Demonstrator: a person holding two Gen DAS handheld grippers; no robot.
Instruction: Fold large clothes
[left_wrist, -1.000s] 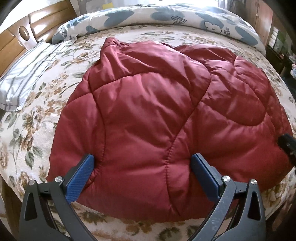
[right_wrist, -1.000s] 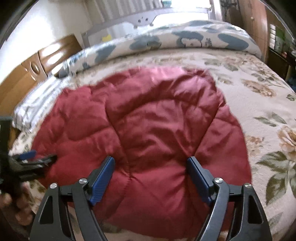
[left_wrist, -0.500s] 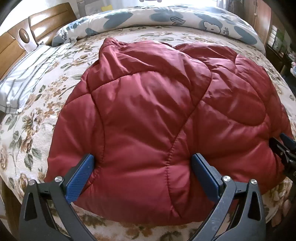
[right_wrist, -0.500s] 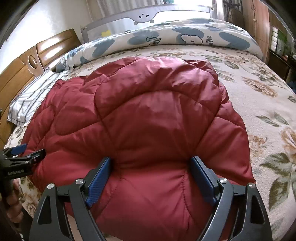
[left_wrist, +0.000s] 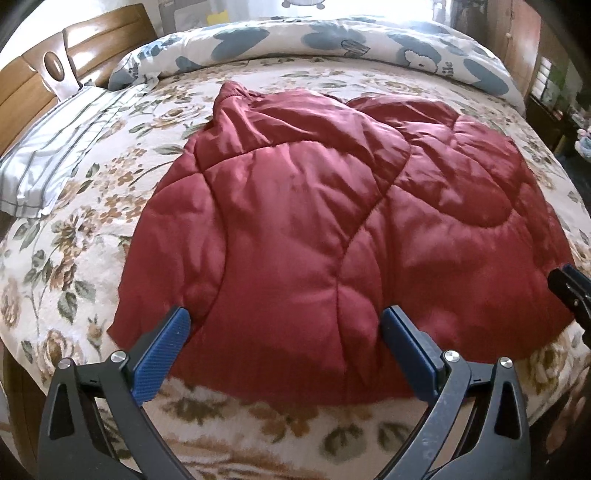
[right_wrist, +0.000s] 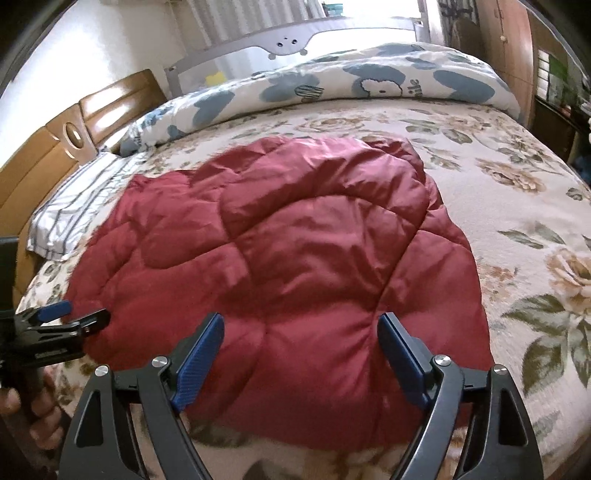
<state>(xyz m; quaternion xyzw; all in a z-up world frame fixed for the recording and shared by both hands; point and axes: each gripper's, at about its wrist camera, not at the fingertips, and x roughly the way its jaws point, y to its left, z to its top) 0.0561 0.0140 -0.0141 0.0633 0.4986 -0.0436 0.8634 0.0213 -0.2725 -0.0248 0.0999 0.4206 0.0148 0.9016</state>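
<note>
A dark red quilted jacket (left_wrist: 332, 221) lies spread on the floral bedspread (left_wrist: 92, 192); it also shows in the right wrist view (right_wrist: 295, 266). My left gripper (left_wrist: 286, 332) is open and empty, hovering over the jacket's near hem, left of centre. My right gripper (right_wrist: 301, 332) is open and empty above the near hem further right. The left gripper also shows at the left edge of the right wrist view (right_wrist: 62, 317), and the right gripper's tip shows at the right edge of the left wrist view (left_wrist: 569, 291).
A rolled blue-and-white duvet (left_wrist: 332, 44) lies along the far side of the bed. A striped pillow (left_wrist: 55, 147) and a wooden headboard (left_wrist: 44, 81) are at the left. A wooden cabinet (right_wrist: 506, 40) stands at the far right. The bed's near edge (left_wrist: 295, 450) is just below the grippers.
Both grippers have pulled back and up from the jacket, staying open. The bedspread now shows below the jacket's near hem in both views.
</note>
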